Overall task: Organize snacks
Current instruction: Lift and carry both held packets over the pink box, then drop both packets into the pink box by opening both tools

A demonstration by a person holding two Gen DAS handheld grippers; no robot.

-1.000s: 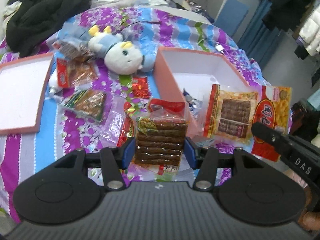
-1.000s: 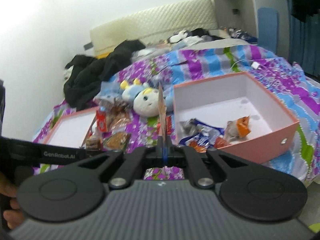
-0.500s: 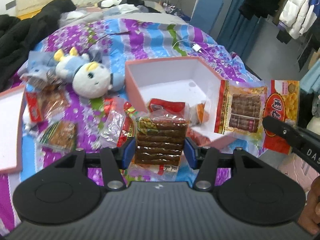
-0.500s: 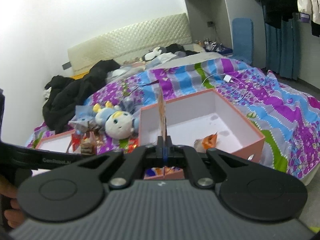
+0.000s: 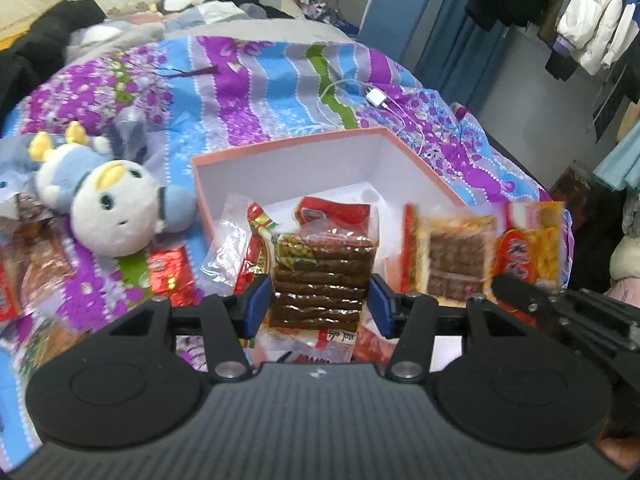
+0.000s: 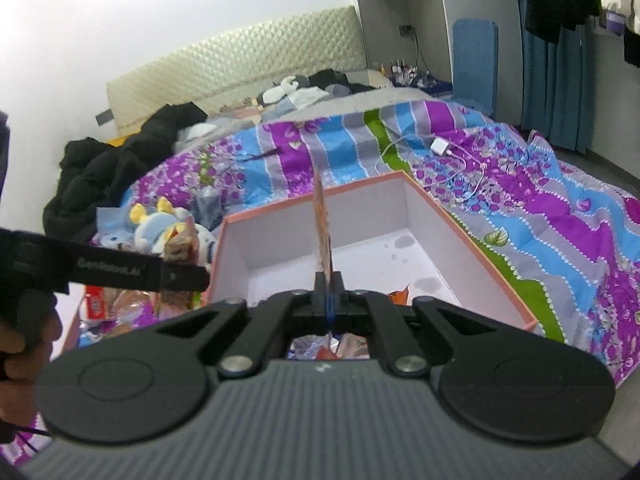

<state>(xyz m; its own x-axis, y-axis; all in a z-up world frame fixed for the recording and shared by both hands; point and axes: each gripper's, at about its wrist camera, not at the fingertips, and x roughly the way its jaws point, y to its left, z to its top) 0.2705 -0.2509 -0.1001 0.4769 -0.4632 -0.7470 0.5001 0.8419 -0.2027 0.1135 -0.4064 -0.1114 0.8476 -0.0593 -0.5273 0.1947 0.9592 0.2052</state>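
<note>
In the left wrist view my left gripper (image 5: 318,300) is shut on a clear pack of brown snack sticks (image 5: 324,272), its blue pads pressing both sides. Red and clear packets (image 5: 256,240) hang bunched beside the pack. Just beyond stands the pink box (image 5: 280,148), open, with white walls. My right gripper (image 6: 328,292) is shut on flat snack packets (image 6: 322,220), seen edge-on in its own view. From the left wrist they show as a brown-filled packet (image 5: 452,256) and a red-yellow one (image 5: 528,248). An orange packet (image 6: 400,296) lies inside the box (image 6: 460,232).
A blue-and-white plush toy (image 5: 108,208) lies left of the box on the striped bedspread. Loose snack packets (image 5: 168,276) are scattered around it. A white charger and cable (image 5: 376,98) lie behind the box. Dark clothes (image 6: 120,176) are piled at the far left.
Both grippers have swung right across the bed with their packets. The pink box now stands straight ahead of both of them. Neither grip has changed.
</note>
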